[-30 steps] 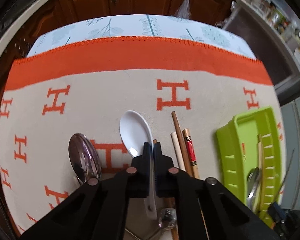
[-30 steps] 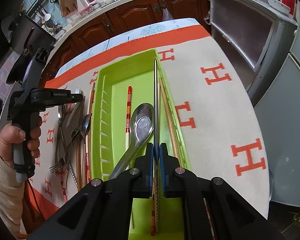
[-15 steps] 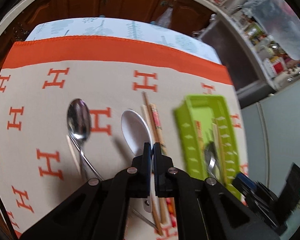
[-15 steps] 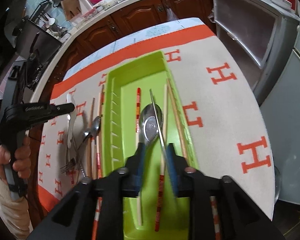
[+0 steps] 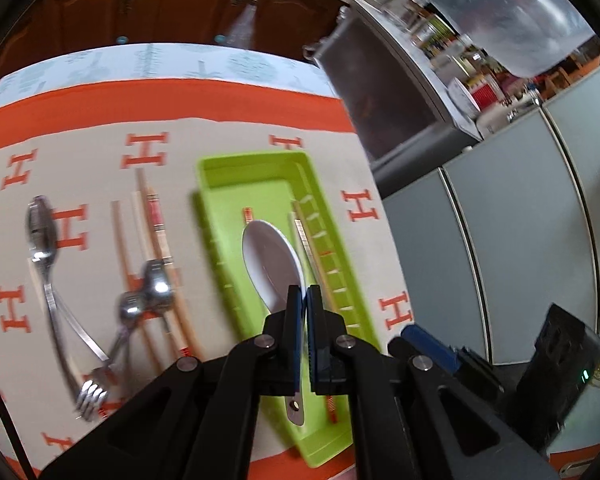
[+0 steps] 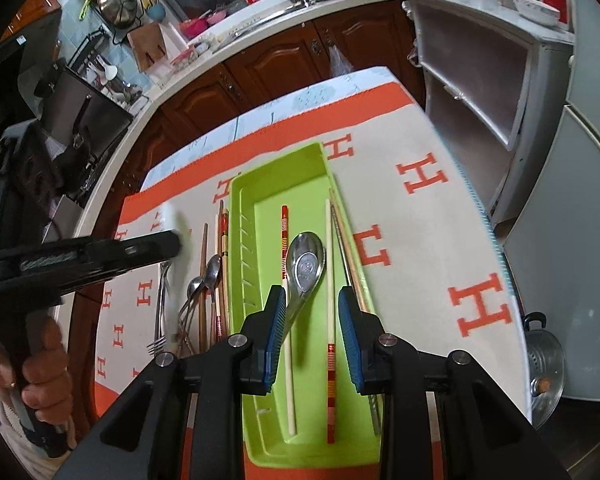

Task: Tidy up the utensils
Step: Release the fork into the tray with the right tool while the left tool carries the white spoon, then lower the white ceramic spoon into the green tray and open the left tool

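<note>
My left gripper [image 5: 304, 292] is shut on the handle of a white spoon [image 5: 272, 264], held in the air; its bowl shows against the green tray [image 5: 260, 168]. From the right wrist view the left gripper [image 6: 176, 240] hovers over the loose cutlery left of the tray [image 6: 280, 176], and the spoon is a white blur. My right gripper [image 6: 312, 312] stands open above the tray, holding nothing. In the tray lie a metal spoon [image 6: 306, 268], striped chopsticks [image 6: 284, 232] and a metal chopstick [image 6: 346, 248] along the right wall.
Metal spoons [image 5: 42, 224], a fork [image 5: 92, 396] and chopsticks [image 5: 156, 240] lie loose on the H-patterned cloth [image 6: 420, 240] left of the tray. A person's hand [image 6: 40, 372] grips the left handle. A pot [image 6: 540, 360] stands beyond the table's right edge.
The left gripper lifted the white spoon off the cloth and swung right toward the tray. The right gripper opened, left the metal chopstick in the tray and rose.
</note>
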A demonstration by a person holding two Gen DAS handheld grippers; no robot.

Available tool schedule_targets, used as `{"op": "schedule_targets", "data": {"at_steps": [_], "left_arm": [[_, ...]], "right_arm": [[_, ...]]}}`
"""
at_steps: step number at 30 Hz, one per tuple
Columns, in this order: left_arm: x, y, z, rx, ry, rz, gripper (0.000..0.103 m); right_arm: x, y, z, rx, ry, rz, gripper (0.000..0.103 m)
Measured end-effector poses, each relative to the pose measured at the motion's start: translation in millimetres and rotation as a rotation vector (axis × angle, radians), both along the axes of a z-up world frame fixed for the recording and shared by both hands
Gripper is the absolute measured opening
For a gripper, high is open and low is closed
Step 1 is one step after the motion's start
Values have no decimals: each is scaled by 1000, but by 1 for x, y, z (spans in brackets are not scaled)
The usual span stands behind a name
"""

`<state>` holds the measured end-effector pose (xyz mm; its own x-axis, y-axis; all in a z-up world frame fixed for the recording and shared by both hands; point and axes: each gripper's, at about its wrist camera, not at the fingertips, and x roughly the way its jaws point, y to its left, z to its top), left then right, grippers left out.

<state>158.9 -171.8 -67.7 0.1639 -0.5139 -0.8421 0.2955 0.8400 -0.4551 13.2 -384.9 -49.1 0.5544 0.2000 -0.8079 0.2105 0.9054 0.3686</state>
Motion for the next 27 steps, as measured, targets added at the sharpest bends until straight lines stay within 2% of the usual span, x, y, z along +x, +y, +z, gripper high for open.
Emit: {"op": "schedule_targets", "data": {"at_steps": [8, 14, 16, 18, 21, 27], "left_arm": [[30, -41, -32, 115, -29, -12, 0], [52, -45, -55, 207, -72, 6, 1], [53, -43, -58, 223, -73, 8, 6], [51, -39, -56, 226, -78, 11, 14], [41, -32, -47, 222, -92, 9, 17], [-3, -11, -24, 262, -163, -23, 28]], "right_arm": [[-29, -16, 2, 3, 0, -37, 27], [-34, -23, -6, 16, 7, -46, 27], [-34, -24, -7, 20, 6, -49, 27], [-33, -25, -7, 22, 4, -47, 27], [-30, -24, -8, 24, 4, -48, 27], [-25, -16, -12, 25, 15, -37, 27]]}}
